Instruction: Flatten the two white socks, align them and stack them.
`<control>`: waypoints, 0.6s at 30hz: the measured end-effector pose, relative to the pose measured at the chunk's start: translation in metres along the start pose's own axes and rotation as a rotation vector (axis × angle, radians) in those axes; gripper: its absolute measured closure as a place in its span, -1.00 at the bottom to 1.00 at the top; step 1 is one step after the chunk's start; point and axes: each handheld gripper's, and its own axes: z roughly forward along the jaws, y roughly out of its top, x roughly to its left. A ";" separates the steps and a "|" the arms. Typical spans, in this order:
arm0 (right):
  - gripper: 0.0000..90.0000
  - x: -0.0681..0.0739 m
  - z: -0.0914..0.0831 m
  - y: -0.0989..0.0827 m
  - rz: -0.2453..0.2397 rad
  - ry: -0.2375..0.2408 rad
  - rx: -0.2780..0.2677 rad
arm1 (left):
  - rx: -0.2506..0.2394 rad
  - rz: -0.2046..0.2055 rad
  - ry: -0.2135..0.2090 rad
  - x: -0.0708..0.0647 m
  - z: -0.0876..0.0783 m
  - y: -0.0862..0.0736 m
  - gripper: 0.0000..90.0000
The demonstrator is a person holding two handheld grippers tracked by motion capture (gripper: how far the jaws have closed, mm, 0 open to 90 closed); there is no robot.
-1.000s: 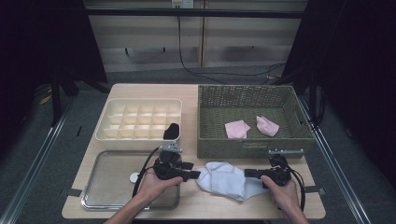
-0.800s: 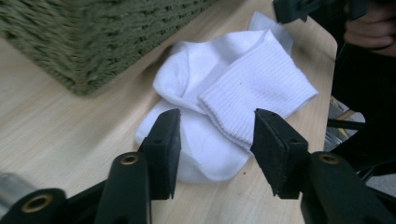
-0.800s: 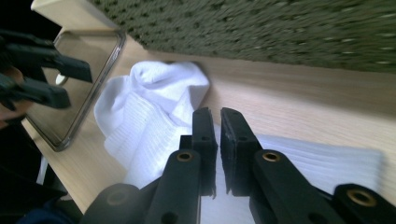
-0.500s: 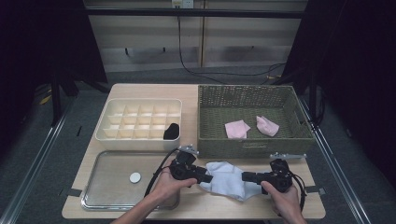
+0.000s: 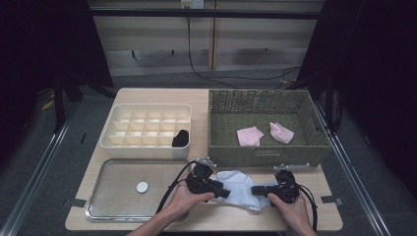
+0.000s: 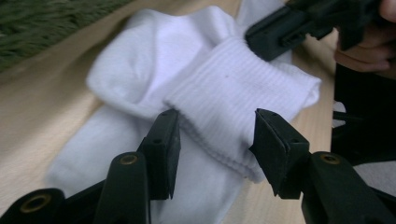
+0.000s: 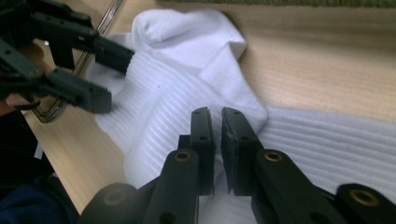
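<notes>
Black hand-held gripper (image 6: 212, 140), brass-looking rivets

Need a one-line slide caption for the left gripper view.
Left gripper, jaws open, straddling the ribbed cuff of white socks on the wooden table, with the right gripper at the far end.

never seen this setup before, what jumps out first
A white sock lies crumpled on the table's near edge, with the left gripper open around its ribbed cuff and the right gripper nearly shut above the fabric. Behind it, a green woven basket holds two pink cloths.
</notes>
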 end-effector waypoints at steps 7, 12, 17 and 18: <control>0.87 0.002 0.009 0.004 -0.010 0.016 0.003 | -0.002 -0.006 -0.011 0.001 -0.006 -0.004 0.20; 0.86 0.011 0.014 0.004 -0.044 0.029 0.017 | 0.002 -0.005 0.015 0.003 -0.007 -0.006 0.23; 0.86 0.009 0.015 0.004 -0.045 0.040 0.014 | 0.014 0.024 0.005 0.000 -0.005 -0.007 0.65; 0.86 0.009 0.015 0.004 -0.044 0.042 0.014 | 0.019 0.025 0.008 -0.001 -0.004 -0.006 0.72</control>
